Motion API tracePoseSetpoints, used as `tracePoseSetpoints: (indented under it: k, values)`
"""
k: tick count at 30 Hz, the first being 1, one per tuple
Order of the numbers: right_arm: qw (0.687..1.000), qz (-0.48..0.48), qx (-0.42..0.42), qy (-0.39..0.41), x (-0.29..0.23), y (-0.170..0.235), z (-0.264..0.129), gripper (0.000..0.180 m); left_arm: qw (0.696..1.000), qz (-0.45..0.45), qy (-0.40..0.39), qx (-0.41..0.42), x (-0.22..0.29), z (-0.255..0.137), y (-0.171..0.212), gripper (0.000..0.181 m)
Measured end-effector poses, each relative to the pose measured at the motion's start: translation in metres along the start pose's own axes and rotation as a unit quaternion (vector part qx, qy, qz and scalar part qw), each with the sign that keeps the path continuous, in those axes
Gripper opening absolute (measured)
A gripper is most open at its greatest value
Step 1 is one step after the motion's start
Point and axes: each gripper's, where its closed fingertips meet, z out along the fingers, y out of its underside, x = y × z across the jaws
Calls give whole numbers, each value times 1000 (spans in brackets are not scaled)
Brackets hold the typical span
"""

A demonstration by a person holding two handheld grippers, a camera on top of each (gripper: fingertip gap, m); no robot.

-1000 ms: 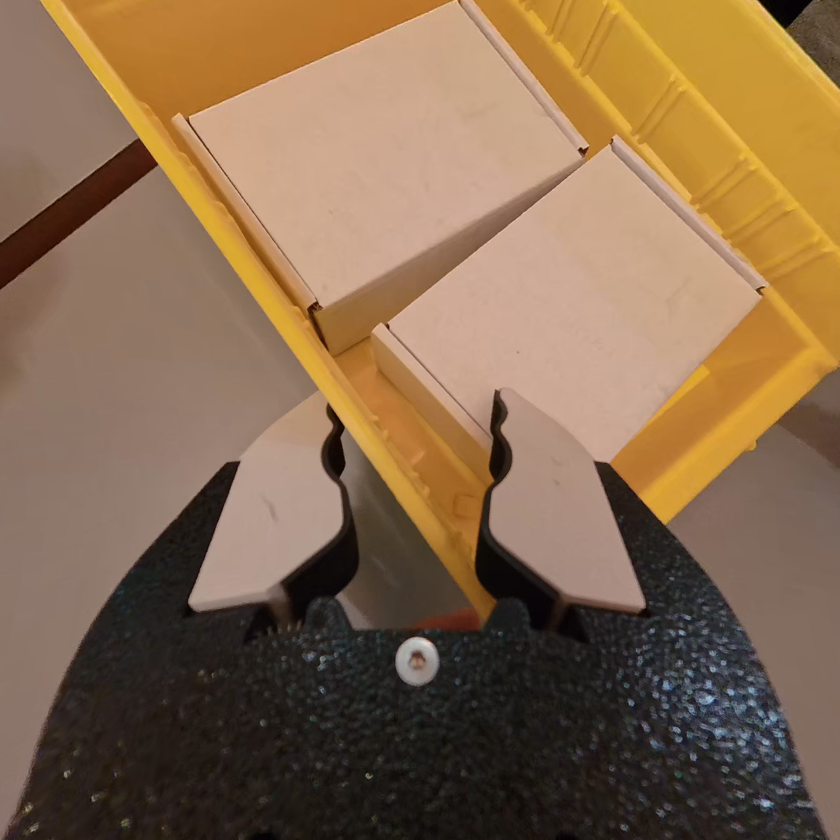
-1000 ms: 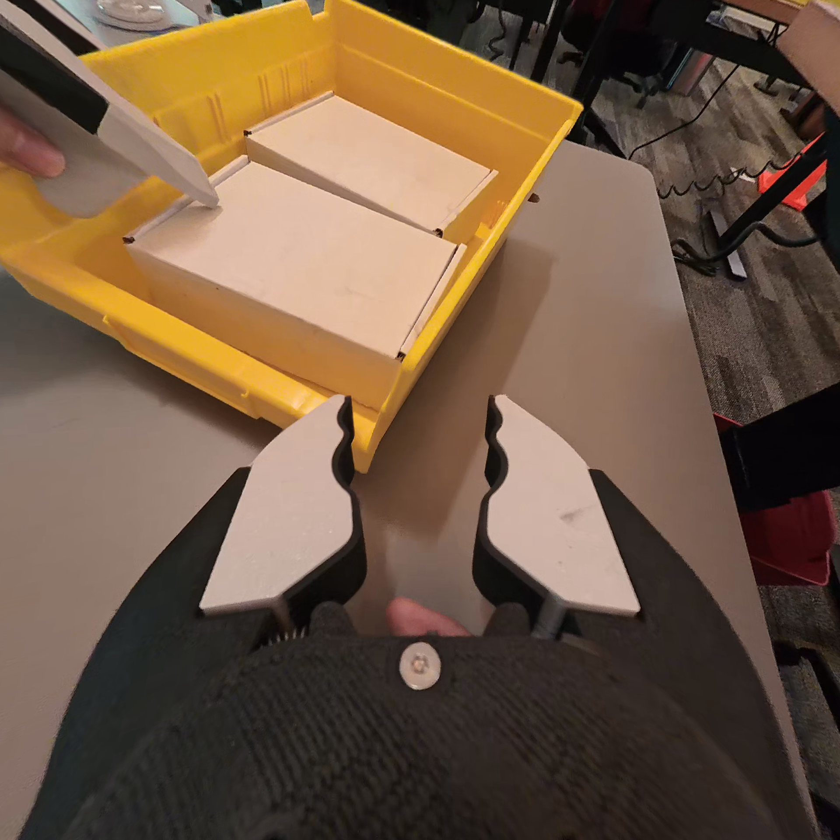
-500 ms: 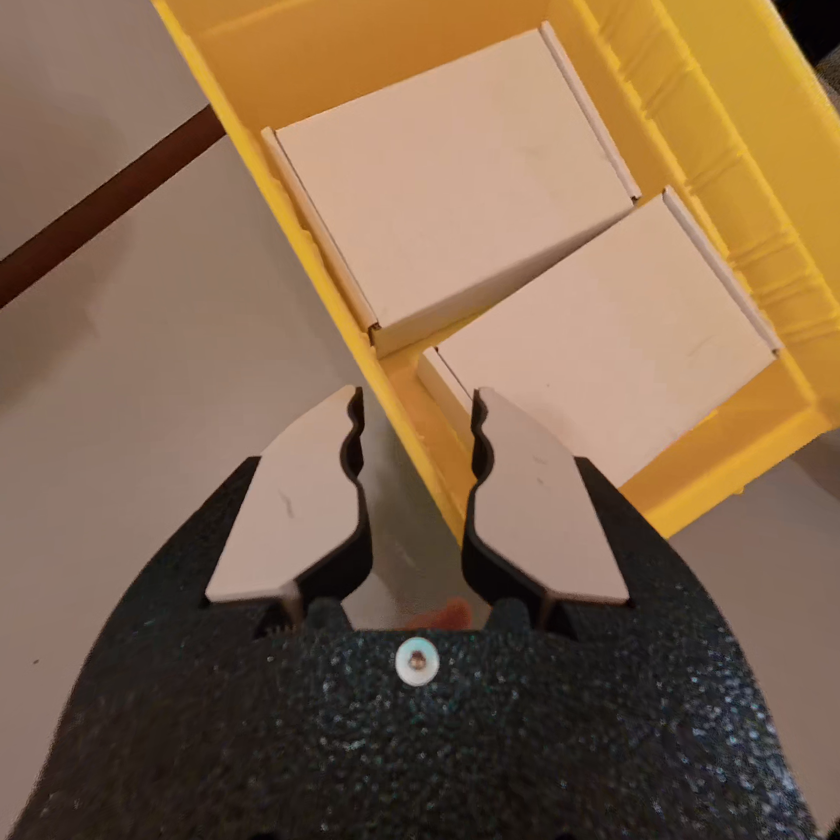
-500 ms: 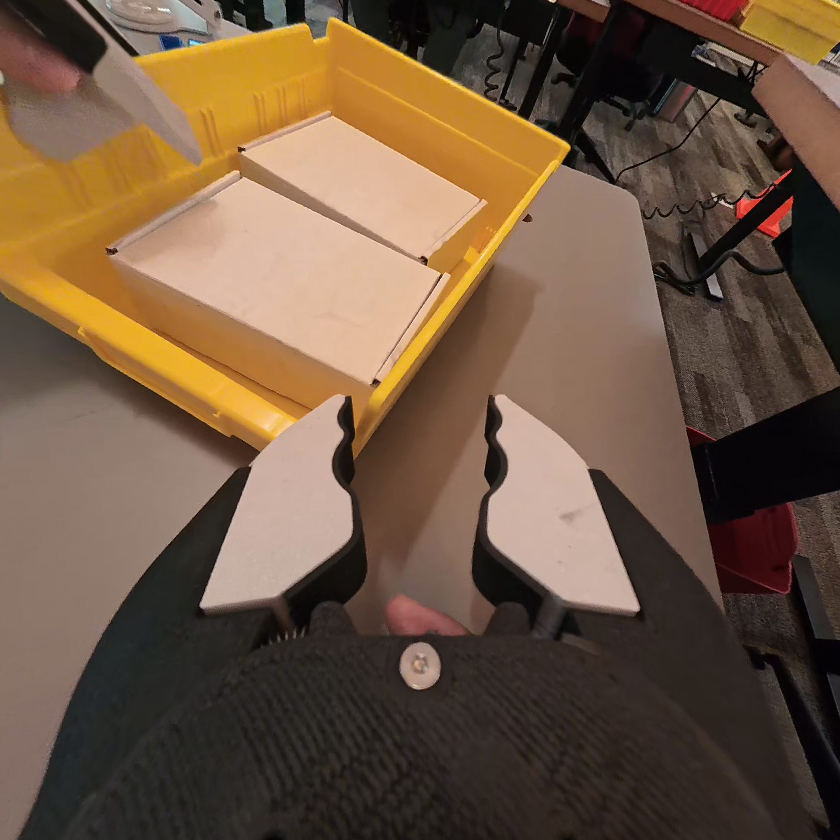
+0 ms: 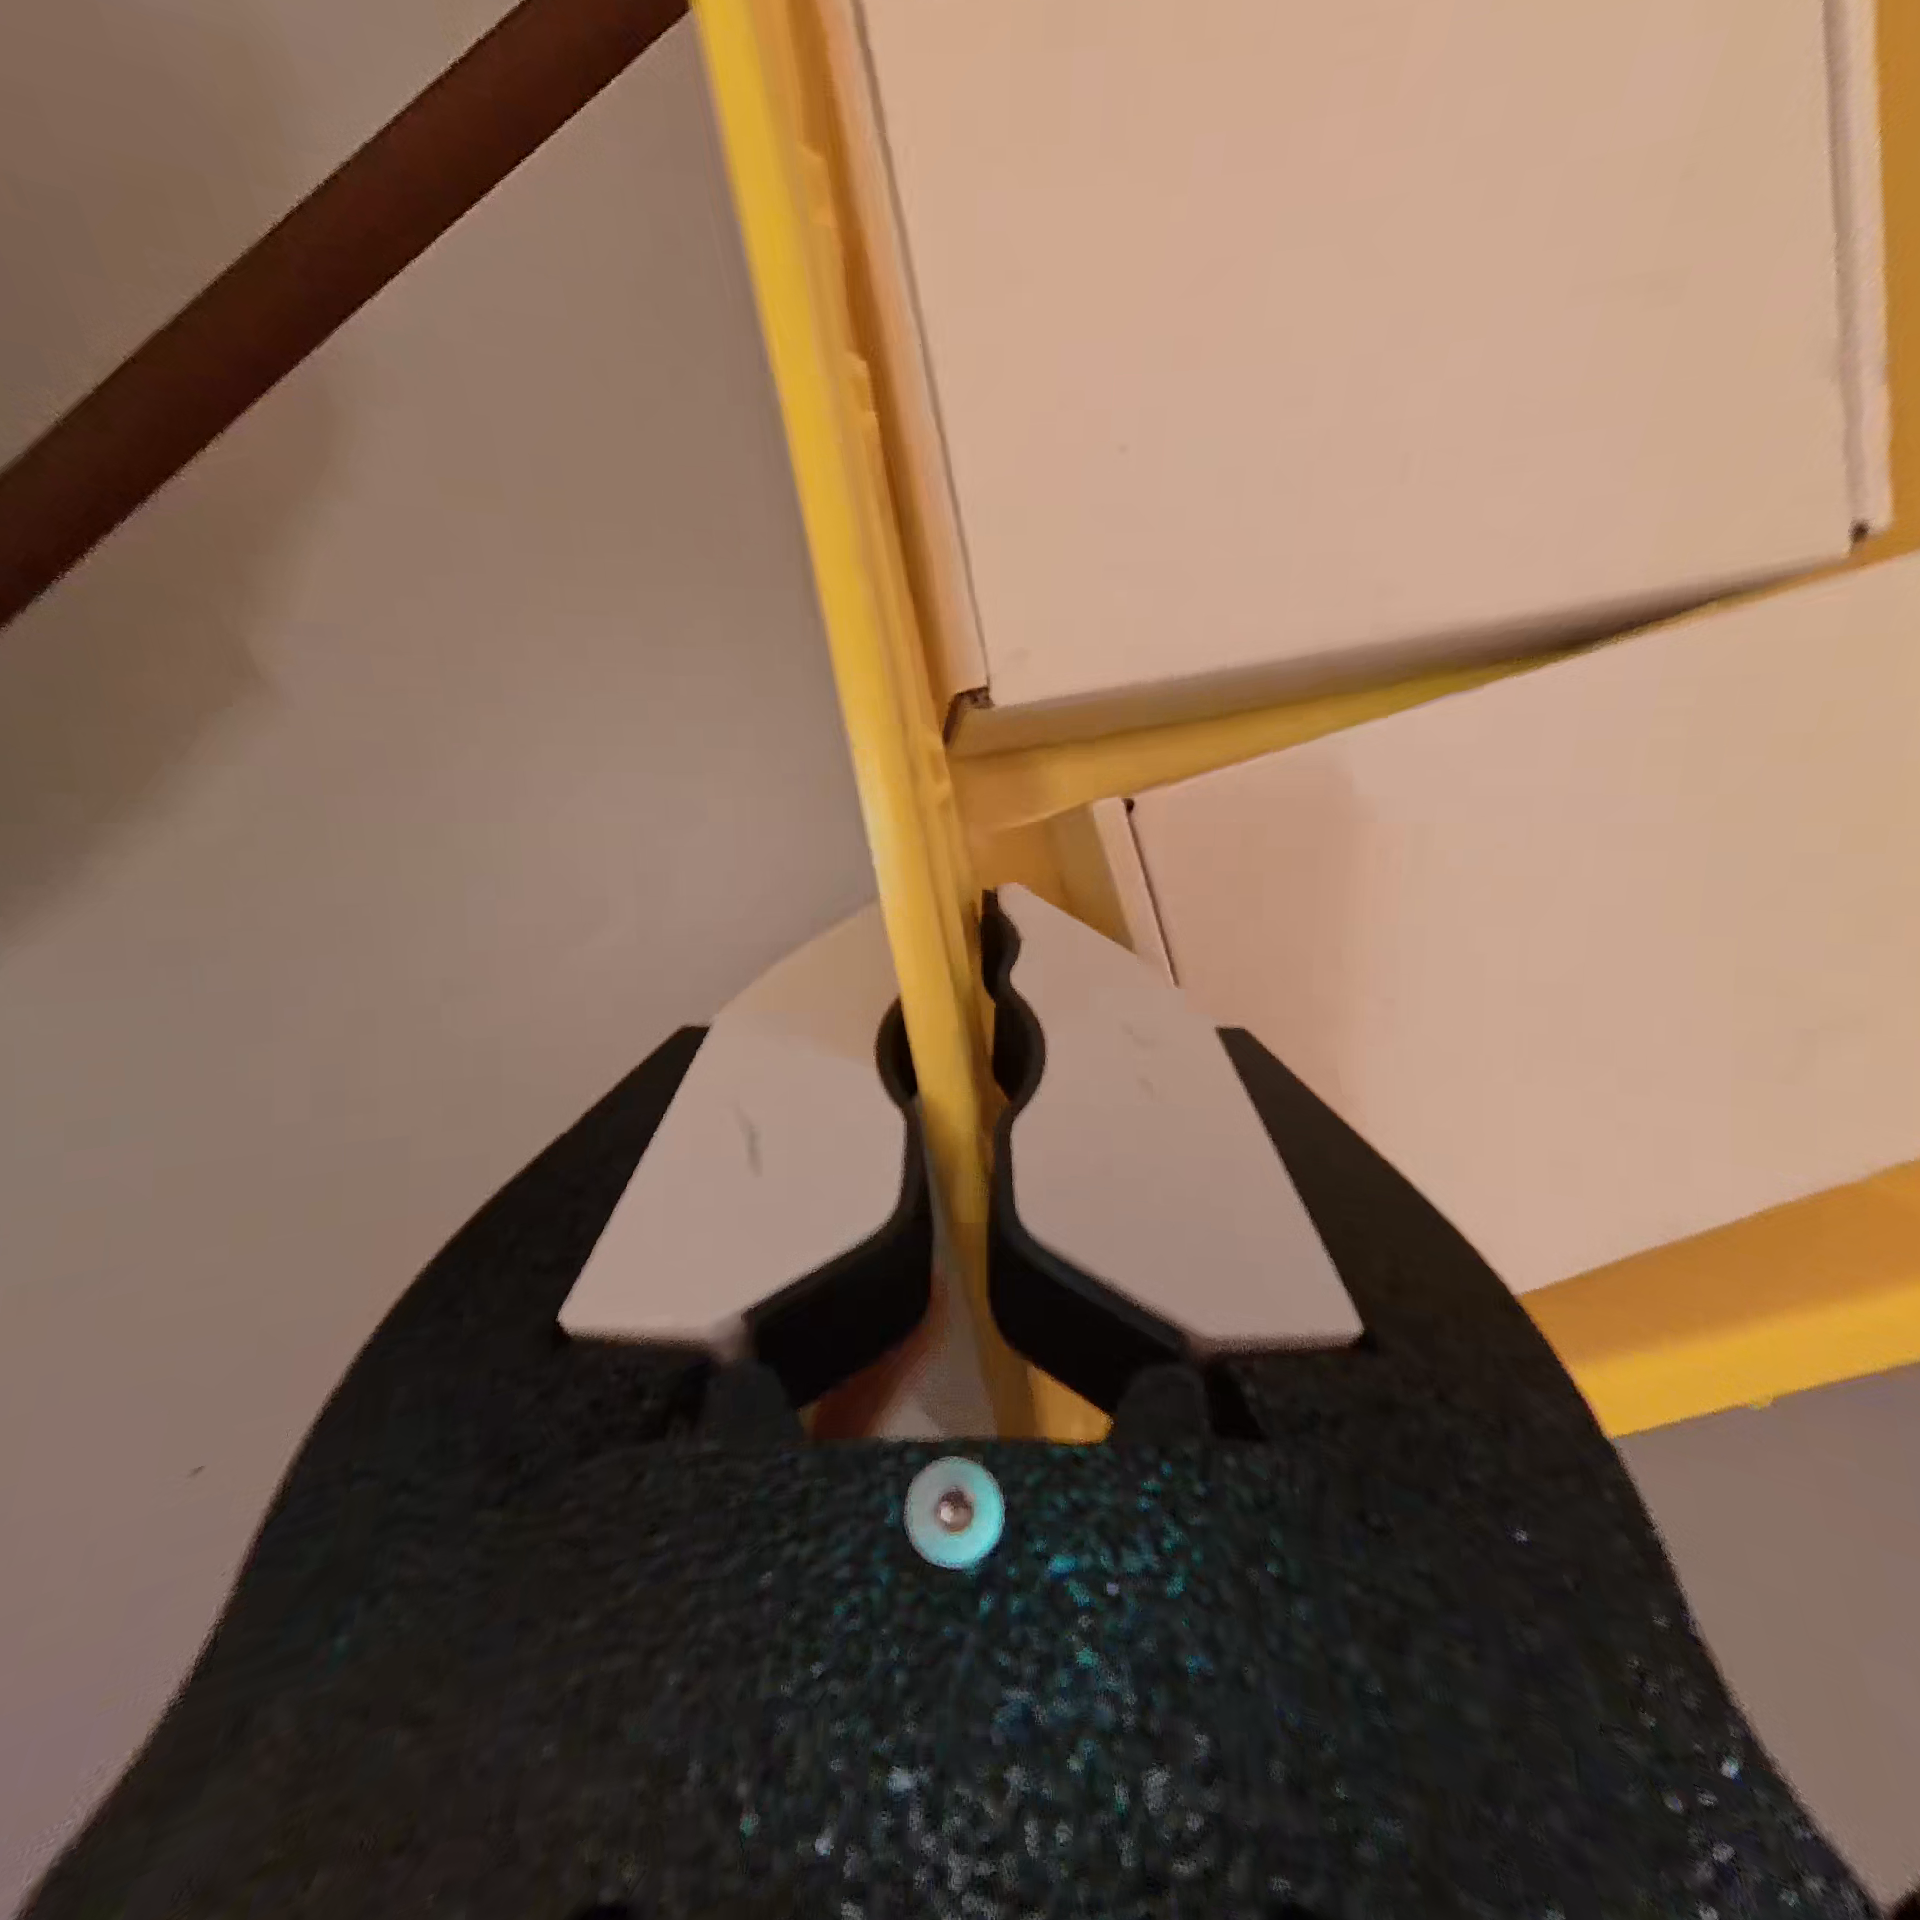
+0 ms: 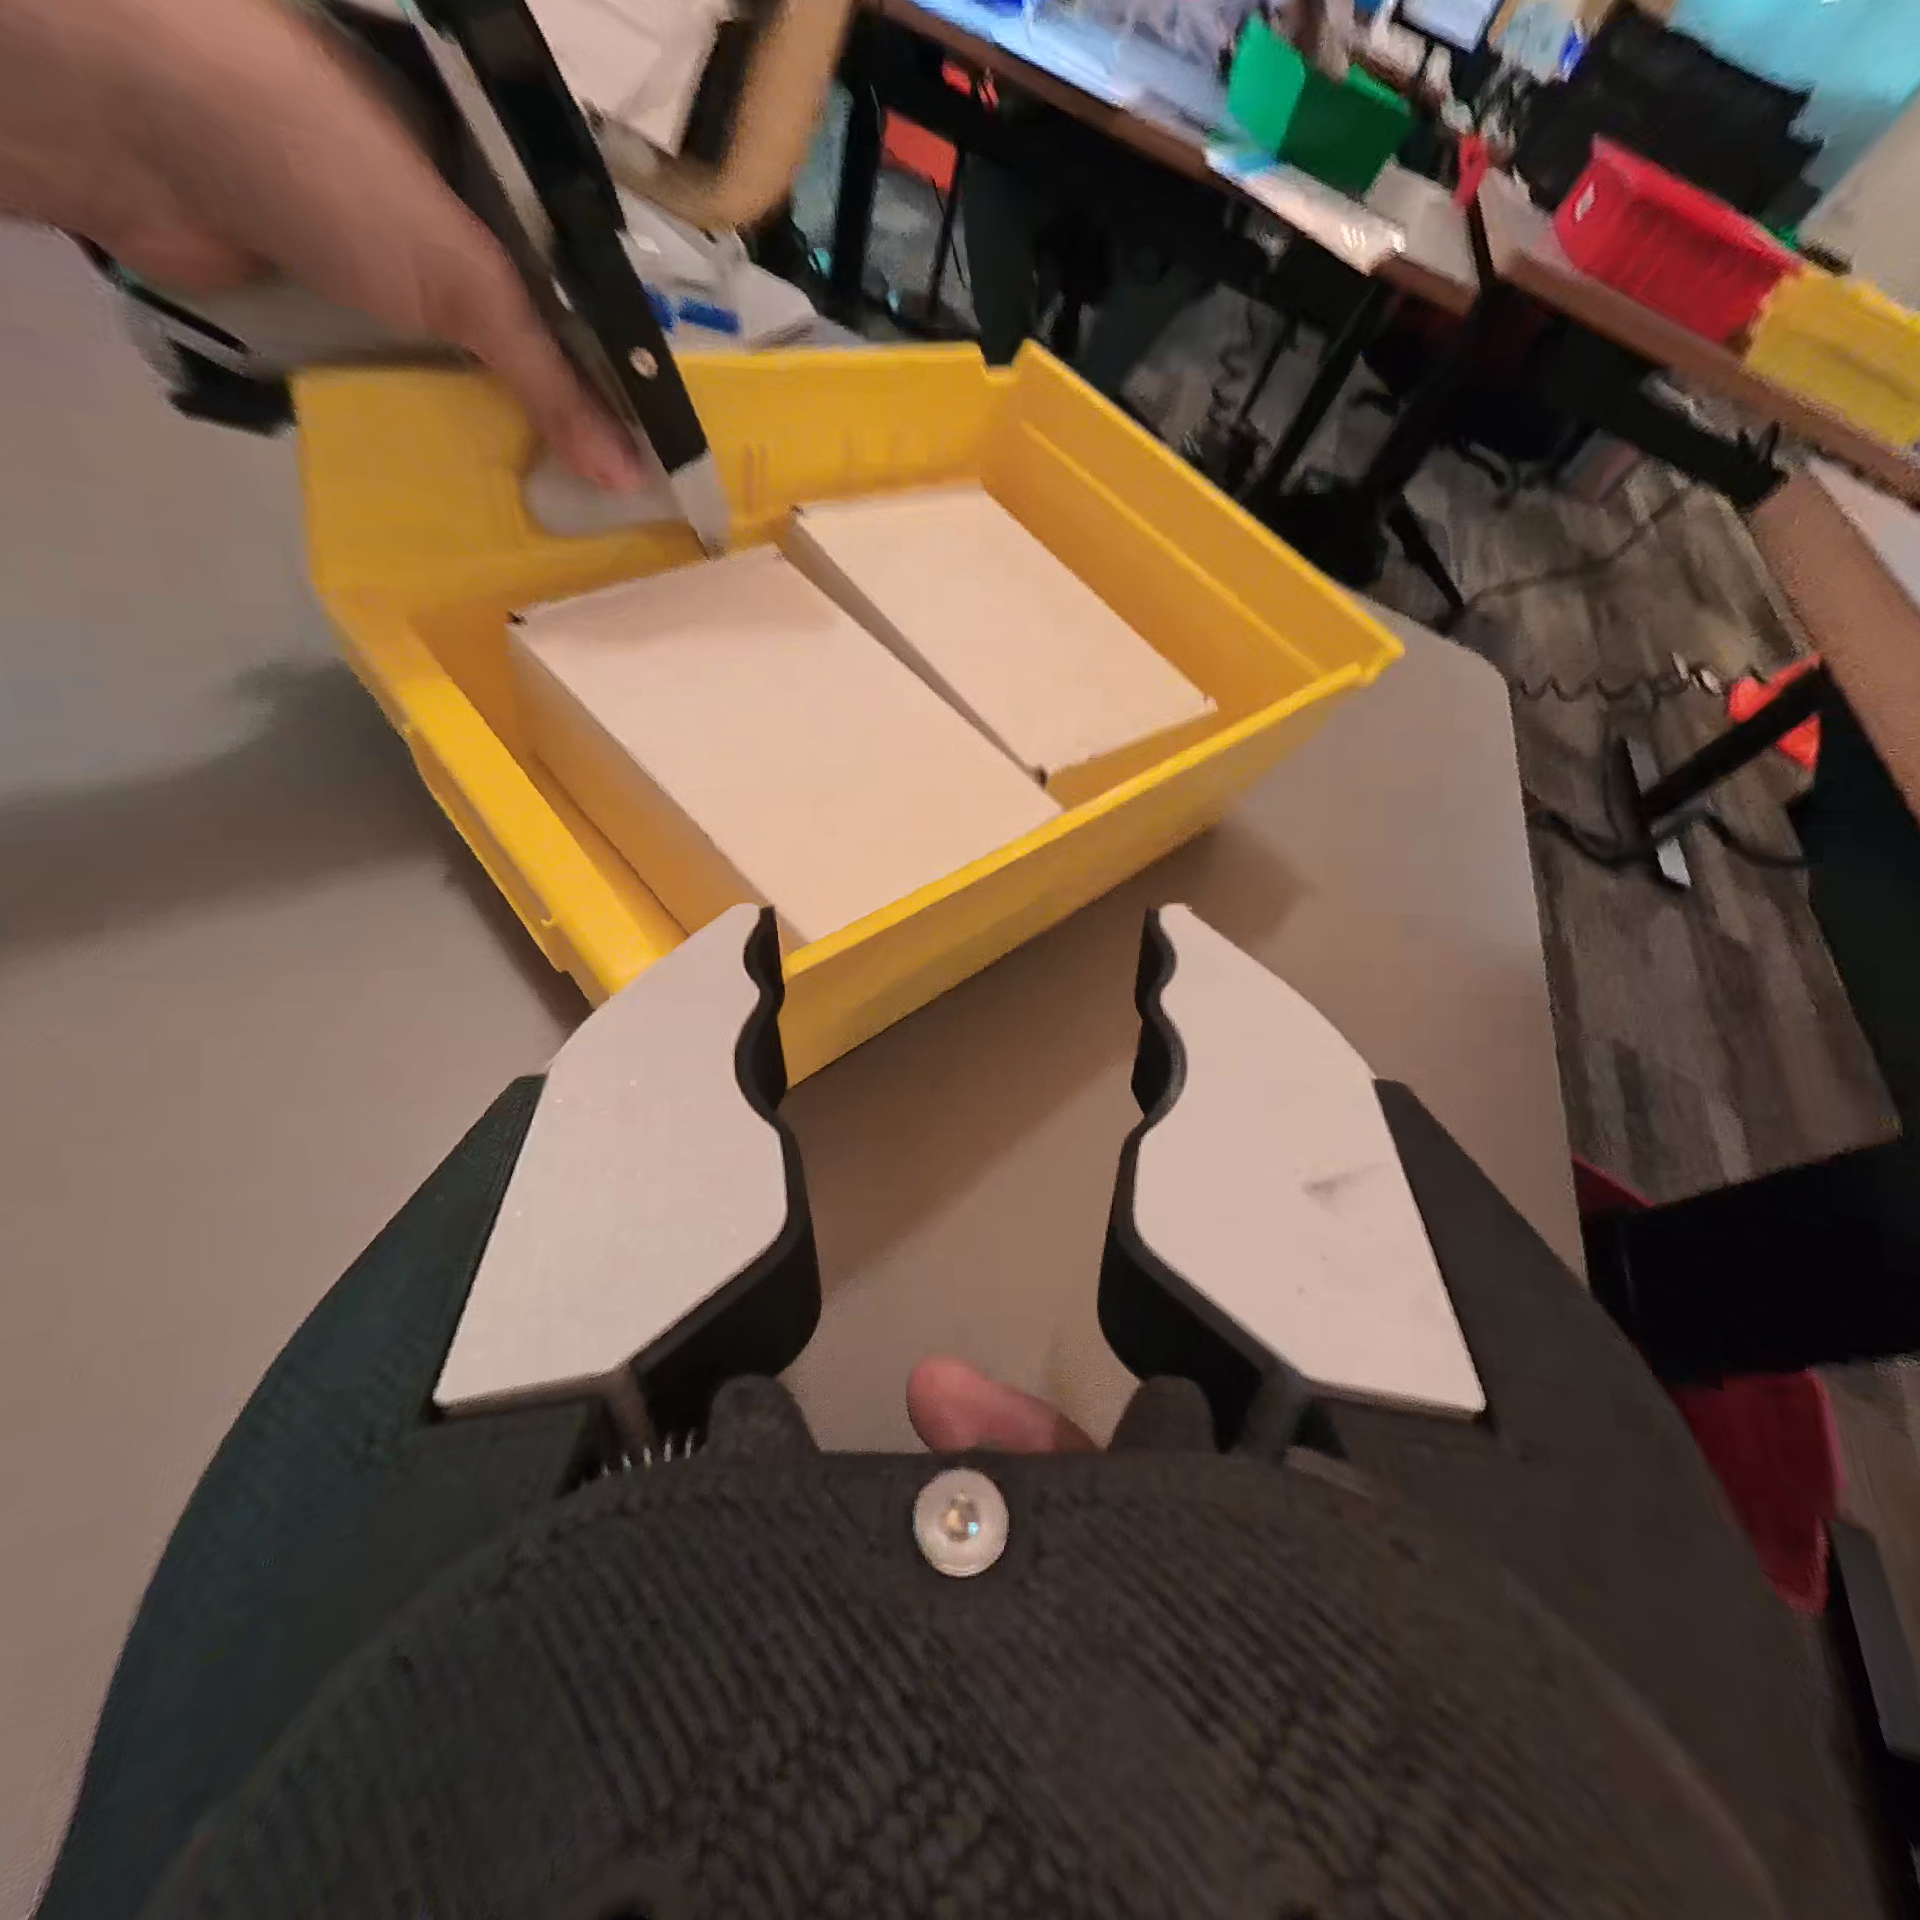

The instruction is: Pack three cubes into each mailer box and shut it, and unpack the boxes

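A yellow bin (image 6: pixel 1049 883) stands on the grey table (image 6: pixel 260 1039) and holds two shut cardboard mailer boxes, the nearer one (image 6: pixel 769 727) and the farther one (image 6: pixel 997 613). My left gripper (image 5: pixel 951 997) is shut on the bin's side wall (image 5: pixel 831 436), one finger outside and one inside. In the left wrist view one box (image 5: pixel 1351 312) lies ahead and the other (image 5: pixel 1538 935) to the right. The left gripper also shows in the right wrist view (image 6: pixel 696 509), in a hand at the bin's far wall. My right gripper (image 6: pixel 956 997) is open and empty, just in front of the bin's near wall.
The table's right edge (image 6: pixel 1527 935) drops to a carpeted floor with cables. Behind stand other tables with a green bin (image 6: pixel 1309 114), a red bin (image 6: pixel 1662 239) and a yellow bin (image 6: pixel 1839 353). A dark brown strip (image 5: pixel 312 281) crosses the left wrist view.
My left gripper moved forward over the bin's side wall and closed on it. The bin has turned on the table. My right gripper opened a little wider and stayed empty.
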Motion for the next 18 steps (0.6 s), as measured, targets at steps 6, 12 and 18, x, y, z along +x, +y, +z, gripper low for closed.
tracePoseSetpoints:
  k: [6,12,18]
  values:
    - [999,-4,48,22,6,-25,-25,65,997,-14,82,-5,-14,-31,51,4]
    - [997,-13,70,35,-2,-48,-34,62,992,-32,114,41,-62,-128,140,4]
    - [998,-30,49,-26,-55,-60,-6,61,990,-106,34,82,-158,-257,282,4]
